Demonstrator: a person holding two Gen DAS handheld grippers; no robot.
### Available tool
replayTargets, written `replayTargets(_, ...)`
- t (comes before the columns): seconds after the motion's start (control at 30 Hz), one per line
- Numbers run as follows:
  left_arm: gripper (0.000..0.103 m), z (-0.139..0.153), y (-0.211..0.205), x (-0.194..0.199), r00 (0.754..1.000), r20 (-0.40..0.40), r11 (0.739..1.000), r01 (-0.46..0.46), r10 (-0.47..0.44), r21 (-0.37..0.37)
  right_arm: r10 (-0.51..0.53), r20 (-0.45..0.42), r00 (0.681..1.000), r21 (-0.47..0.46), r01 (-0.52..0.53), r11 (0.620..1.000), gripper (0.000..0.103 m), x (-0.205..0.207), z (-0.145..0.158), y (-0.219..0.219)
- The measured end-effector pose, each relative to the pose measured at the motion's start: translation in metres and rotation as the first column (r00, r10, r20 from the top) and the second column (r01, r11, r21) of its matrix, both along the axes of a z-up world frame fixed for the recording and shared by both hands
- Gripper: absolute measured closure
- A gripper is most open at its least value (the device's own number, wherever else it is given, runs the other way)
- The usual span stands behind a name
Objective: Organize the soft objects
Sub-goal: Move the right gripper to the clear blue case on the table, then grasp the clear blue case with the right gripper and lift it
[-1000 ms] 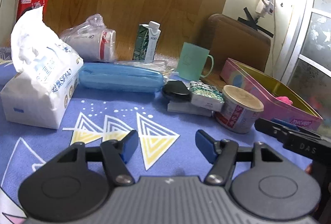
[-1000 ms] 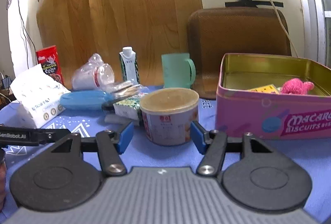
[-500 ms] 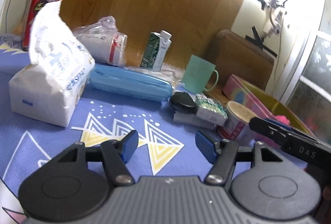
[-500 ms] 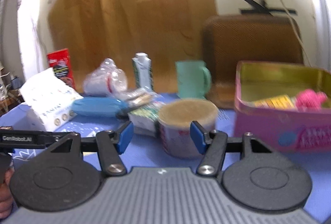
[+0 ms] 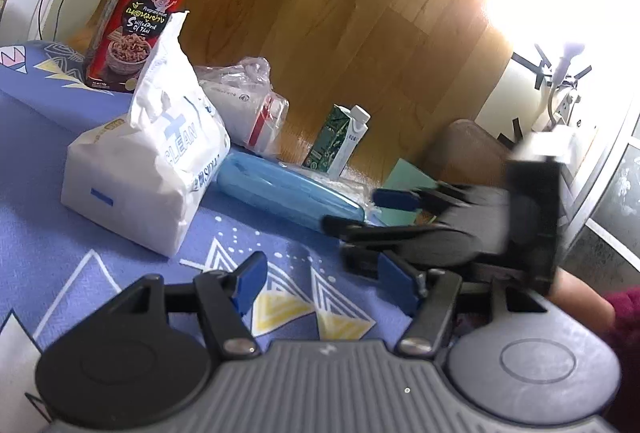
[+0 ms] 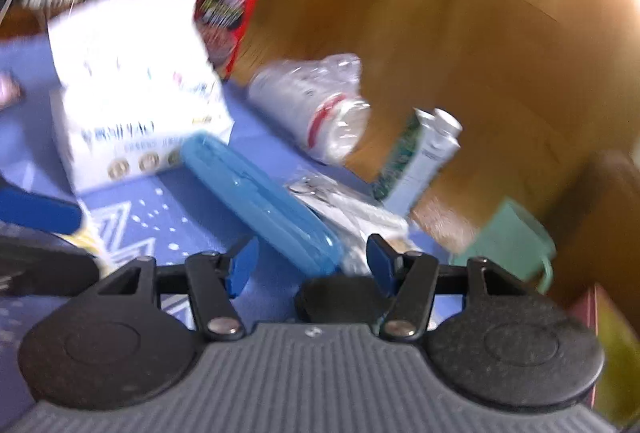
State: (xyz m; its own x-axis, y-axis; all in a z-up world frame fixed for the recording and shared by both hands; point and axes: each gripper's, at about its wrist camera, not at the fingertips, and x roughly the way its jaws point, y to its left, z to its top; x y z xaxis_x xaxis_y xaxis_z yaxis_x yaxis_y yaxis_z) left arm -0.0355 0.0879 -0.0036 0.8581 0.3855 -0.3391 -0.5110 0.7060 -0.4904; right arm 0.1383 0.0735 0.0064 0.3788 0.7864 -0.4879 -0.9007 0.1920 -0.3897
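Note:
A white tissue pack [image 5: 148, 177] lies on the blue patterned cloth [image 5: 48, 233] at the left, blurred in the right wrist view [image 6: 136, 93]. My left gripper [image 5: 322, 283] is open and empty, low over the cloth, right of the pack. My right gripper [image 6: 310, 261] is open too. The near end of a blue plastic case [image 6: 276, 205] shows just beyond its fingers, and no pad presses on it. From the left wrist view the right gripper [image 5: 368, 229] appears rolled on its side, right of the case [image 5: 288, 197].
Behind the pack stand a red snack box [image 5: 136, 21], a plastic bag of cups [image 5: 248, 105] and a green carton [image 5: 340, 141]. A green mug [image 6: 508, 241] and a pink tin's corner [image 6: 612, 333] sit right. A black object [image 6: 340, 297] lies under the right gripper. A hand [image 5: 580, 297] holds it.
The right gripper has swung left and rolled over, from the paper tub and pink tin to the blue case. The left gripper's view has tilted, with the right gripper now crossing it.

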Motion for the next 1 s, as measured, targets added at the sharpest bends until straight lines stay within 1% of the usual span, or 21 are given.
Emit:
replayTargets(0.03, 0.038, 0.0, 0.0, -0.001, 1.0, 0.004, 1.0, -0.002, 0.002, 0.001, 0.009, 0.03, 1.0, -0.022, -0.009, 1.0, 0.042, -0.001, -0.003, 0.008)
replayTargets(0.13, 0.037, 0.0, -0.001, -0.005, 1.0, 0.02, 1.0, -0.014, 0.014, -0.001, 0.036, 0.081, 0.996, -0.081, -0.03, 0.996, 0.053, -0.002, -0.01, 0.026)
replayTargets(0.17, 0.037, 0.0, -0.001, -0.006, 0.999, 0.029, 1.0, -0.017, 0.017, -0.001, 0.04, 0.116, 0.992, -0.092, -0.03, 0.995, 0.057, -0.005, -0.012, 0.028)
replayTargets(0.2, 0.036, 0.0, -0.001, -0.009, 0.999, 0.041, 1.0, -0.026, 0.026, 0.001, 0.049, 0.142, 0.989, -0.097, -0.035, 0.995, 0.058, -0.008, -0.013, 0.028)
replayTargets(0.23, 0.036, 0.0, -0.001, -0.012, 0.998, 0.054, 0.999, -0.037, 0.037, 0.002, 0.05, 0.136, 0.989, -0.095, -0.037, 0.995, 0.061, -0.009, -0.011, 0.026)
replayTargets(0.33, 0.035, 0.002, -0.005, -0.024, 0.989, 0.1, 0.994, -0.112, 0.109, 0.018, 0.052, 0.123, 0.991, -0.071, -0.043, 0.996, 0.067, -0.014, -0.002, 0.011)
replayTargets(0.43, 0.032, 0.003, -0.006, -0.036, 0.972, 0.145, 0.982, -0.188, 0.184, 0.016, 0.067, 0.108, 0.992, -0.056, -0.062, 0.997, 0.068, -0.023, 0.0, -0.01)
replayTargets(0.5, 0.032, 0.003, -0.004, -0.04, 0.964, 0.151, 0.976, -0.219, 0.217, 0.0, 0.074, 0.082, 0.994, -0.046, -0.071, 0.996, 0.068, -0.03, 0.0, -0.028)
replayTargets(0.53, 0.032, 0.002, -0.002, -0.041, 0.963, 0.148, 0.974, -0.228, 0.226, -0.008, 0.078, 0.083, 0.993, -0.039, -0.075, 0.996, 0.068, -0.037, -0.002, -0.037)
replayTargets(0.63, 0.031, 0.003, 0.0, -0.039, 0.966, 0.131, 0.975, -0.221, 0.221, -0.014, 0.097, 0.079, 0.992, -0.021, -0.096, 0.995, 0.068, -0.054, -0.008, -0.073)
replayTargets(0.73, 0.027, 0.004, -0.003, -0.033, 0.972, 0.114, 0.978, -0.206, 0.203, 0.011, 0.101, 0.123, 0.987, -0.005, -0.101, 0.995, 0.067, -0.07, -0.016, -0.109)
replayTargets(0.8, 0.025, 0.005, -0.005, -0.029, 0.977, 0.099, 0.98, -0.195, 0.191, 0.03, 0.093, 0.126, 0.988, 0.009, -0.095, 0.995, 0.066, -0.073, -0.021, -0.133)
replayTargets(0.83, 0.025, 0.005, -0.007, -0.029, 0.979, 0.092, 0.982, -0.188, 0.184, 0.036, 0.086, 0.118, 0.989, 0.018, -0.089, 0.996, 0.063, -0.074, -0.022, -0.143)
replayTargets(0.87, 0.025, 0.005, -0.008, -0.027, 0.981, 0.082, 0.982, -0.182, 0.178, 0.041, 0.077, 0.093, 0.993, 0.024, -0.079, 0.997, 0.052, -0.073, -0.022, -0.153)
replayTargets(0.93, 0.025, 0.005, -0.008, -0.024, 0.984, 0.065, 0.985, -0.168, 0.165, 0.047, 0.049, -0.006, 0.999, 0.043, -0.048, 0.998, 0.042, -0.066, -0.022, -0.168)
replayTargets(1.0, 0.025, 0.005, -0.009, -0.021, 0.987, 0.05, 0.986, -0.157, 0.155, 0.048, 0.013, -0.129, 0.992, 0.065, -0.004, 0.998, 0.042, -0.057, -0.023, -0.18)
